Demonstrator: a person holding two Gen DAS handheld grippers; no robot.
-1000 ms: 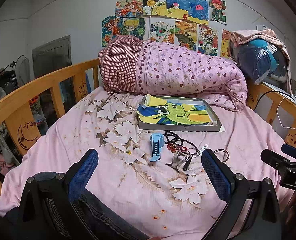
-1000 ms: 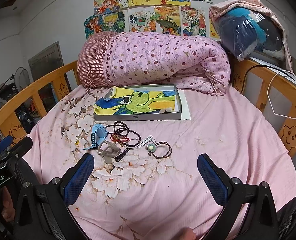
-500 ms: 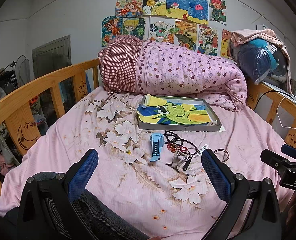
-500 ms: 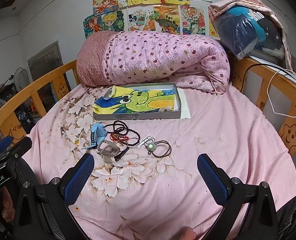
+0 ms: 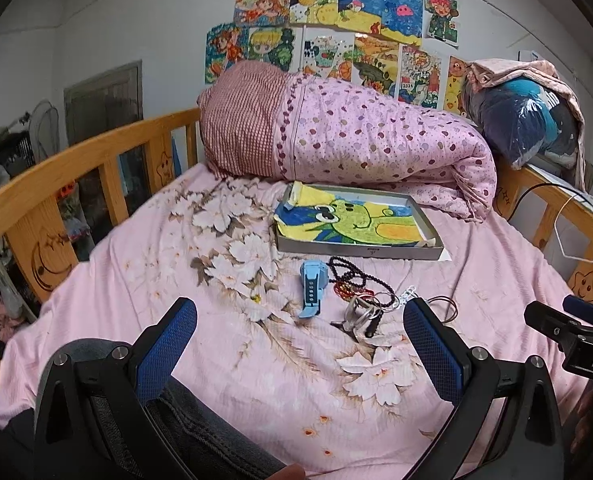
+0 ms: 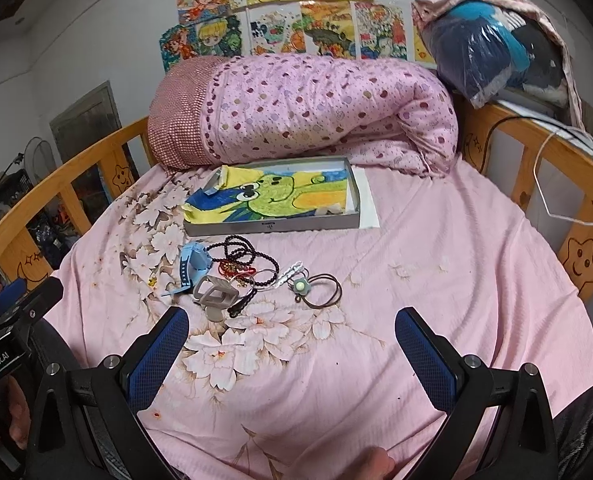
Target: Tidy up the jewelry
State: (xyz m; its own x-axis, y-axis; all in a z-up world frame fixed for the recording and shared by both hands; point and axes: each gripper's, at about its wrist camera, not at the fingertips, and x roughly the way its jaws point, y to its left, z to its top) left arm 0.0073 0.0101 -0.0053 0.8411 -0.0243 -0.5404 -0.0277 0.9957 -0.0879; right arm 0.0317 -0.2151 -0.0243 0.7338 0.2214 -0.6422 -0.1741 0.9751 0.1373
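A small heap of jewelry lies mid-bed: a blue watch (image 5: pixel 311 286) (image 6: pixel 192 264), black bead strings (image 5: pixel 346 270) (image 6: pixel 242 250), a red bracelet (image 5: pixel 350 290), a grey hair claw (image 6: pixel 216 294) (image 5: pixel 358 314), a brown hair tie with a green flower (image 6: pixel 318 290) and a white clip (image 6: pixel 290 274). Behind it sits a grey tray (image 5: pixel 360 249) (image 6: pixel 272 227) lined with a frog drawing. My left gripper (image 5: pixel 300 320) is open and empty, short of the heap. My right gripper (image 6: pixel 292 324) is open and empty, just short of the hair tie.
A rolled pink dotted quilt (image 5: pixel 356 140) lies behind the tray. Wooden bed rails (image 5: pixel 76 168) (image 6: pixel 556 168) run along both sides. A bagged bundle (image 6: pixel 492 44) rests on the right rail. A white cable (image 6: pixel 548 200) hangs by the right rail.
The right gripper has drifted slightly forward toward the heap. The left gripper has barely moved. Nothing was grasped.
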